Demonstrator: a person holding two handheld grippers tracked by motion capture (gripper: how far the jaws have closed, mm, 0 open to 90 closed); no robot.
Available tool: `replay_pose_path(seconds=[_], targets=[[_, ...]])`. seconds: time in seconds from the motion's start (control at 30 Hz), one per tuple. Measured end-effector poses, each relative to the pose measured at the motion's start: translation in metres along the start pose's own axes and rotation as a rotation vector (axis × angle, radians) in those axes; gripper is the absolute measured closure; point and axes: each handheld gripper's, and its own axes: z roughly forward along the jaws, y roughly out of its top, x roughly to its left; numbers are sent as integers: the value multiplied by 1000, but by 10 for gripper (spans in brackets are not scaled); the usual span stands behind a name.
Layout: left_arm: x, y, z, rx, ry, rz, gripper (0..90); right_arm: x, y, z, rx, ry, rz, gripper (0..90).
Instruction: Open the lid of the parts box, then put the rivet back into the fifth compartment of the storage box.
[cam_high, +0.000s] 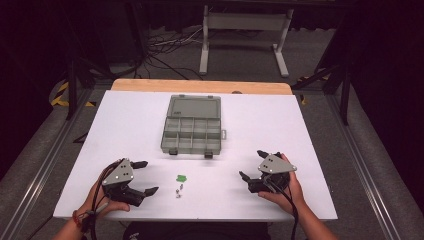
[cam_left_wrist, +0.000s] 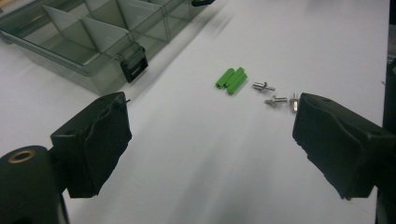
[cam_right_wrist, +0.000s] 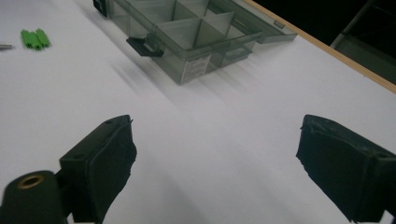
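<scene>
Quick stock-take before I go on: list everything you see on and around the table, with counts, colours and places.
Organizer box: one, translucent grey, lid open, compartments look empty, far middle of the table.
Box latches: two, black, on the box's near edge.
Green plugs: three as far as I can tell, green, lying side by side near the table's front middle.
Metal screws: three, silver, just beside the green plugs.
Table: one, white top with a wooden far edge.
Stand: one, white, on the floor behind the table.
Cables: several, dark, on the floor behind.
Left claw: one, black, open, holding nothing, front left.
Right claw: one, black, open, holding nothing, front right.
</scene>
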Motion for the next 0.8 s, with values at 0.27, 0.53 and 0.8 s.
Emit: replay_pose_path(seconds=[0.27, 0.53, 0.8], targets=[[-15, 4, 16, 36, -55, 22, 144, 6, -1, 3, 19, 4, -29, 115], [-24, 7, 25, 82, -89, 62, 225, 10, -2, 6, 30, 3, -29, 122], [-26, 12, 39, 116, -119, 63, 259, 15, -3, 8, 50, 9, -49, 123]])
